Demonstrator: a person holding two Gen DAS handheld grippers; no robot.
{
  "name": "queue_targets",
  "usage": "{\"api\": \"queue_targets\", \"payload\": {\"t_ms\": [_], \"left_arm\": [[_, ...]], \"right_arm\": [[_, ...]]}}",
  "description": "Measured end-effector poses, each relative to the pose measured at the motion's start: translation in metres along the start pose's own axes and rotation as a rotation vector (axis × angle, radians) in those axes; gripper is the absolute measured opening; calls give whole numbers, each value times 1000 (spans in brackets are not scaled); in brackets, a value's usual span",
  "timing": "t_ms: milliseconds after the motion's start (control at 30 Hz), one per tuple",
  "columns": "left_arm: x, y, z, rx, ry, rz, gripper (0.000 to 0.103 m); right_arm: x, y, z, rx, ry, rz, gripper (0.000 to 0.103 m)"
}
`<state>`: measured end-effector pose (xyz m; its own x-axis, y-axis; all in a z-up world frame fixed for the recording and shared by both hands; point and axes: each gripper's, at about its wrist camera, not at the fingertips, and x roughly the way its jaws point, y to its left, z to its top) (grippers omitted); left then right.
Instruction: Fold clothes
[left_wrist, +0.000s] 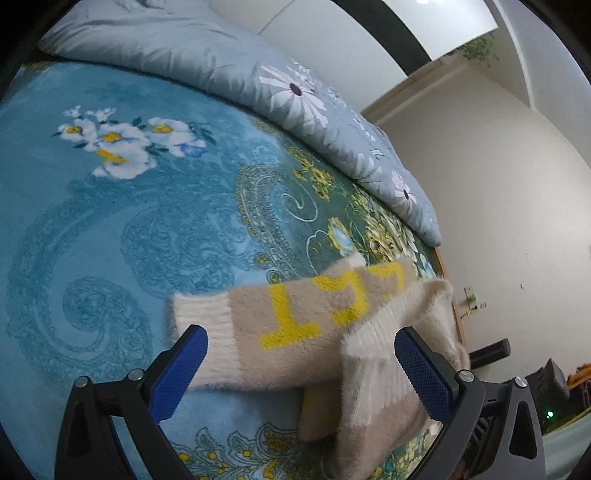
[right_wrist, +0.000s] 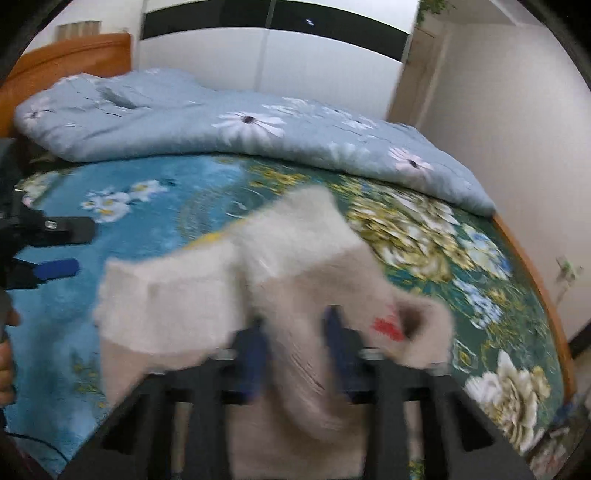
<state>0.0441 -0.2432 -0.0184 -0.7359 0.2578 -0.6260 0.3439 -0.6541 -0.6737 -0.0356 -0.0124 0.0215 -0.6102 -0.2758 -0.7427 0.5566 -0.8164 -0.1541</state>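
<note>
Sweater (left_wrist: 295, 325) sleeve lengthwise across bed (left_wrist: 110, 240)

Beyond my fingers I see a bed (right_wrist: 155, 229) under a blue floral blanket. A grey daisy quilt (right_wrist: 229, 129) lies farther off, then white walls (right_wrist: 517, 122).

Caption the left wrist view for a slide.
Open left gripper above a fuzzy beige sweater with yellow letters, on a blue floral blanket.
</note>
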Motion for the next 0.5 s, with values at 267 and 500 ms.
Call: {"api": "queue_targets", "payload": {"t_ms": [267, 500], "left_arm": [[-7, 12, 3, -47, -25, 1, 103], [-7, 11, 3, -41, -24, 6, 103]], "right_arm": [[-57, 0, -71, -192, 140, 383, 13], [-68, -8, -105, -265, 213, 358, 18]]}}
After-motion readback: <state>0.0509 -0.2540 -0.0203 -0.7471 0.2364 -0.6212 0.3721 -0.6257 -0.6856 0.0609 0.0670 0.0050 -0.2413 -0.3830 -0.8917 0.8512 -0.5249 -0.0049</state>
